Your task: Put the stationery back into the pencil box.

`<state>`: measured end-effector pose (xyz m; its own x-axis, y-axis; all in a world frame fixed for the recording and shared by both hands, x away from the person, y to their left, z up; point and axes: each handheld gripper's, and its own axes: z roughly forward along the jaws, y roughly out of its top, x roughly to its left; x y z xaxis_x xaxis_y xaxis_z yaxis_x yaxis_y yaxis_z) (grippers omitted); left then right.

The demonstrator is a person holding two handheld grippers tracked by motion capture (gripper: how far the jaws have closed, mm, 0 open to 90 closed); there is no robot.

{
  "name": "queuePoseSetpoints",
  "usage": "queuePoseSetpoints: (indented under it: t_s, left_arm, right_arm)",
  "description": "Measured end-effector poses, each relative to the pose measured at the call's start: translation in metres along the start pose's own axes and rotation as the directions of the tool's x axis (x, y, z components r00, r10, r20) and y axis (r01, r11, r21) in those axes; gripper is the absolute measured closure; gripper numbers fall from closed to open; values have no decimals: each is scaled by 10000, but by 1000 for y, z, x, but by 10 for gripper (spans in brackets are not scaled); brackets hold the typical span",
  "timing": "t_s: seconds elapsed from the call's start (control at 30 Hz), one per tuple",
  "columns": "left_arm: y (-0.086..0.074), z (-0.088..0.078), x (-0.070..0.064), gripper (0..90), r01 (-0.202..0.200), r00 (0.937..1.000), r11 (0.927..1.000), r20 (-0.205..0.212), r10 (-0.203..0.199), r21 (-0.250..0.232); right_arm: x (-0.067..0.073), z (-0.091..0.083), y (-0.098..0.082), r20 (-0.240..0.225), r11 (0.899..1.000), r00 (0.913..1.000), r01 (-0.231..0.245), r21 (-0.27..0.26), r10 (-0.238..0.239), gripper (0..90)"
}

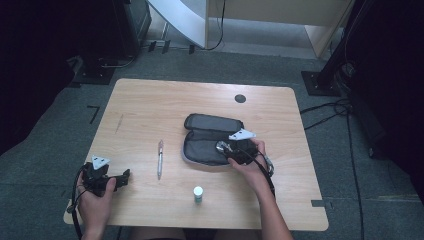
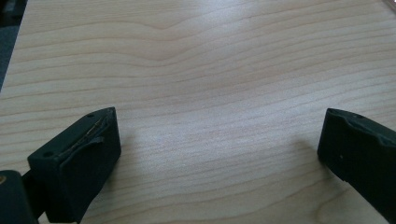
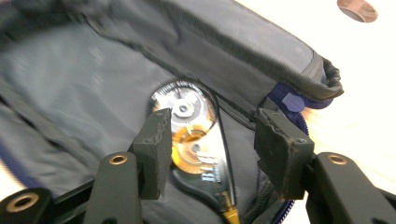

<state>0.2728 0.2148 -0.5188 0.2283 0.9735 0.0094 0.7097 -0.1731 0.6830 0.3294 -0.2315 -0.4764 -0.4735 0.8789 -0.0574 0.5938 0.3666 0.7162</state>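
Note:
A dark grey pencil case [image 1: 210, 131] lies unzipped in the middle of the wooden table [image 1: 150, 100]. My right gripper [image 1: 234, 151] hovers over its right end, jaws apart. In the right gripper view, a correction tape dispenser [image 3: 194, 154] with a clear body and orange spools lies on the case's grey lining [image 3: 70, 79], under the open right gripper [image 3: 212, 135]. It lies closer to the left jaw and clear of the right one. My left gripper [image 1: 121, 179] rests near the table's front left corner. In its own view the left gripper [image 2: 219, 126] stands wide open over bare wood.
A pen [image 1: 160, 158] lies left of the case, pointing front to back. A small white-capped green bottle [image 1: 198, 194] stands upright near the front edge. A dark round cable hole [image 1: 240, 98] sits near the far edge. Cables trail over the grey floor at right.

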Motion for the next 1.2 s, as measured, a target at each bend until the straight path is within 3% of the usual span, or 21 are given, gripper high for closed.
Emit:
queuePoseSetpoints:
  t_s: [0.27,0.5,0.63,1.03,1.2]
  left_arm:
    - [0,0,0,0,11,10000,10000,1,-11,-9]
    - [0,0,0,0,11,10000,10000,0,-11,-7]
    - [0,0,0,0,8,10000,10000,2,-8,-5]
    - [0,0,0,0,9,10000,10000,0,-9,-8]
    - [0,0,0,0,4,10000,10000,1,-4,-5]
  right_arm:
    - [9,-27,-1,-796,9951,9952,-631,-765,570,453]
    - [30,-48,-7,-1358,9916,9898,-586,-1156,426,462]
    - [40,-60,-12,-1945,9858,9791,-878,-1433,589,463]
    - [70,-87,-19,-2584,9822,9660,-454,-1822,-33,470]
    - [79,-93,-21,-3072,9810,9515,-435,-1888,-169,466]
